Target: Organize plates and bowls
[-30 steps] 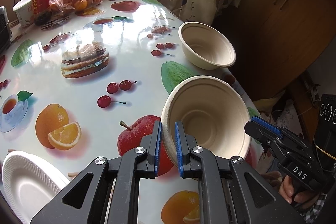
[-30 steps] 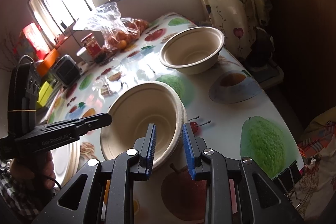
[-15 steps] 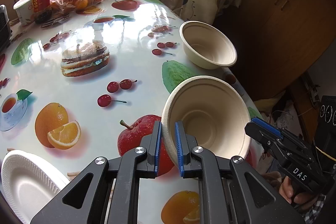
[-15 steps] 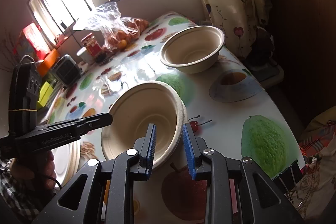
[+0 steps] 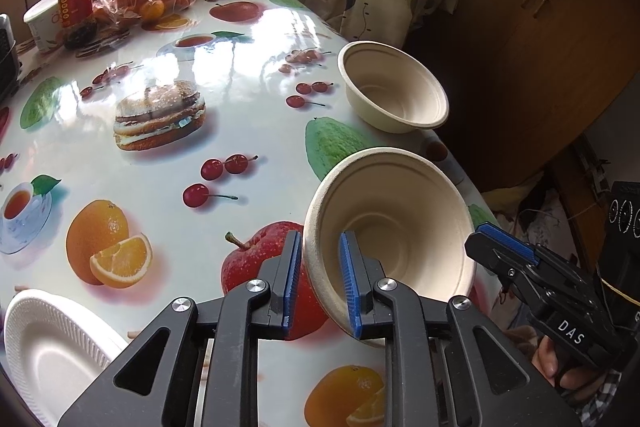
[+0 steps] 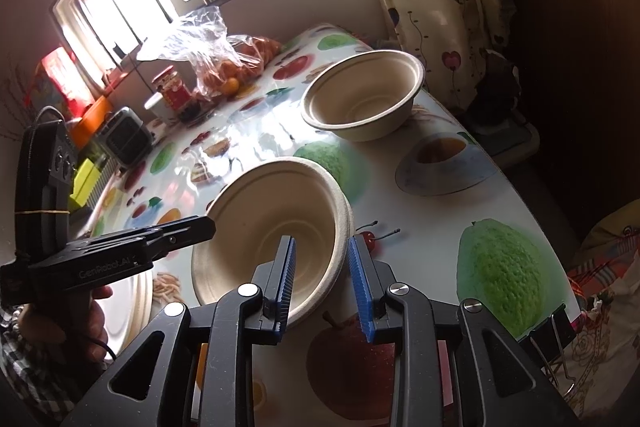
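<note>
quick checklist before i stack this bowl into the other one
1. Left tongs on the held bowl: they straddle its rim, but how firmly they clamp it: cannot tell.
2. Right tongs gripping: the pads stand on either side of the opposite rim with a gap showing: not ok.
3. Held bowl level: it is tilted, with its opening facing the cameras: not ok.
4. Second bowl ready: upright, empty, on the table near its edge: ok.
5. Path between the bowls: only printed tablecloth, nothing standing there: ok.
</note>
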